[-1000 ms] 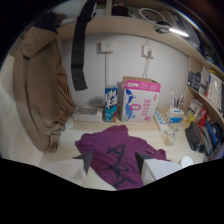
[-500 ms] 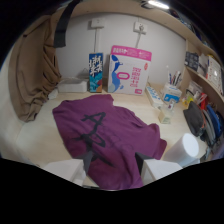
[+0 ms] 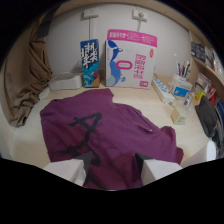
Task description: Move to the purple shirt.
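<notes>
A purple shirt (image 3: 112, 132) with a black printed mark lies spread flat on the pale desk (image 3: 150, 102), filling the space just ahead of my fingers. My gripper (image 3: 114, 170) hovers over the shirt's near edge, open, with the fabric showing in the gap between the two light-coloured fingers (image 3: 67, 170). Nothing is held between them.
Beyond the shirt stand a pink and white box (image 3: 130, 57) and a blue carton (image 3: 90, 62) against the wall. A white tray (image 3: 65, 81) sits beside the carton. Brown cloth (image 3: 30, 75) hangs at the left. A pen holder (image 3: 181, 82) and small items crowd the right side.
The gripper has moved forward and down toward the desk; the purple shirt has grown much larger and now reaches the fingers.
</notes>
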